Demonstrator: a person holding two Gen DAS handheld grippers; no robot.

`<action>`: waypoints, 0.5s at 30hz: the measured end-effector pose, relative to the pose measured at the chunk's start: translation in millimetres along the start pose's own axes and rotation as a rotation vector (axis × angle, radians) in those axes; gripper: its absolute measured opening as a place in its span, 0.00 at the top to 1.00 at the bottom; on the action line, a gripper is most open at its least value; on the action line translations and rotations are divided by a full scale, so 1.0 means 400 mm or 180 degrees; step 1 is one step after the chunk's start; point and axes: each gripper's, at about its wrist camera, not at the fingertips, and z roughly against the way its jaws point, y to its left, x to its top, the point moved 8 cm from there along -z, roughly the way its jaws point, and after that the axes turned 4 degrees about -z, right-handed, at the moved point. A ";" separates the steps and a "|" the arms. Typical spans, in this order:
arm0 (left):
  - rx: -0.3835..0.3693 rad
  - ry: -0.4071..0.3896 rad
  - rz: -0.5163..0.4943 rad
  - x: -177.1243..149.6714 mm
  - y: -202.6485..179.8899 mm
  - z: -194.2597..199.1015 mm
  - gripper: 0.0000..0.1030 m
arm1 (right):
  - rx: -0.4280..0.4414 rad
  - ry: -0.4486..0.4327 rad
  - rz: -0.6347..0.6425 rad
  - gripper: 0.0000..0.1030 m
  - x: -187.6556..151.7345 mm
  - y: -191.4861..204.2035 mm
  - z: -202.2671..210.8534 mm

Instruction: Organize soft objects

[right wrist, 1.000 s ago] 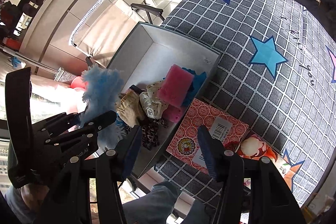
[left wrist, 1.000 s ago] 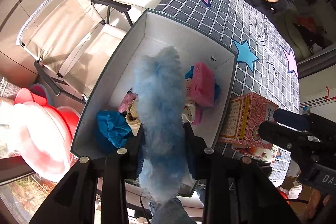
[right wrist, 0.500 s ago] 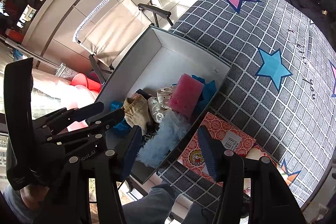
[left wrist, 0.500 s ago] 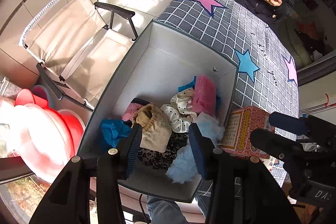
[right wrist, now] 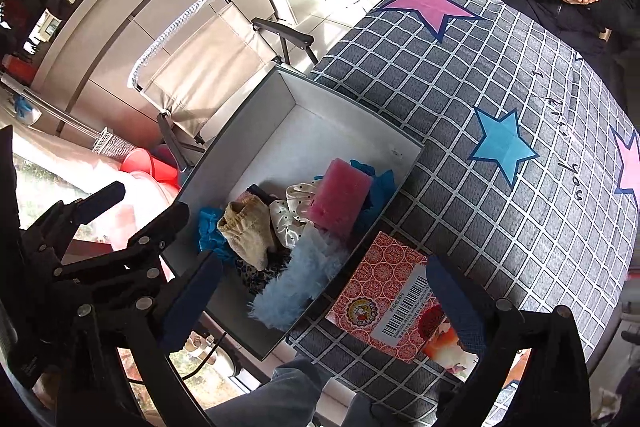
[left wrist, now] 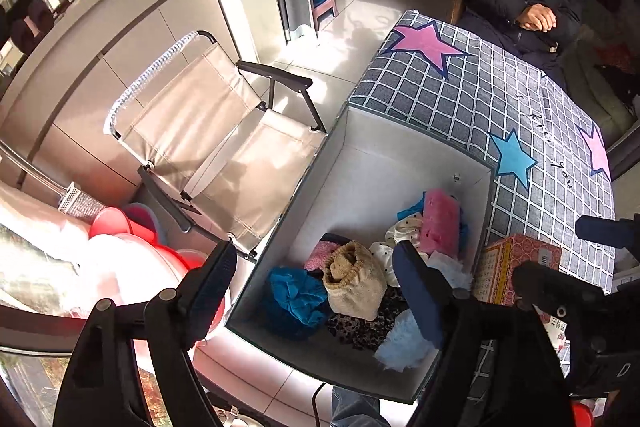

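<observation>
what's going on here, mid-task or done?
A person with two handheld grippers is sorting soft items into the white box. The fluffy light-blue piece lies in the box beside the pink sponge and tan knit item. Left gripper and right gripper are both open and empty above it.

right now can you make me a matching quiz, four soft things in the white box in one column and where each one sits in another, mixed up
Things:
1. fluffy light blue duster
2. pink rectangular sponge
3. beige knitted sock
4. crumpled teal cloth

Places in the white box:
A. near corner, by the wall on the chair side
B. along the wall beside the red patterned carton
C. farthest back in the pile, propped on blue fabric
D. middle of the pile, between the teal cloth and the dotted white fabric

Pairs: 1-B, 2-C, 3-D, 4-A
</observation>
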 end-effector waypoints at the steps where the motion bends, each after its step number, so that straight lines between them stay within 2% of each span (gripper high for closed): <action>1: 0.0057 -0.0155 0.0055 0.017 0.015 0.029 0.18 | -0.0009 -0.0046 0.0027 0.00 0.004 0.003 0.008; 3: 0.0003 -0.0237 0.0149 0.036 0.032 0.059 0.15 | -0.0018 -0.0102 0.0073 0.00 0.007 0.010 0.019; 5: -0.0296 -0.0087 0.0164 0.039 0.022 0.049 0.15 | -0.0025 -0.0121 0.0094 0.00 0.007 0.019 0.023; 6: -0.0358 0.0004 0.0161 0.035 0.018 0.041 0.15 | -0.0020 -0.0123 0.0104 0.00 0.006 0.024 0.023; 10: -0.0254 0.0031 0.0112 0.017 0.012 0.035 0.15 | -0.0121 -0.0098 0.0246 0.00 -0.007 0.042 0.018; 15: -0.0256 0.0193 0.0131 -0.010 0.019 0.017 0.15 | -0.0234 -0.0042 0.0315 0.00 -0.022 0.046 0.005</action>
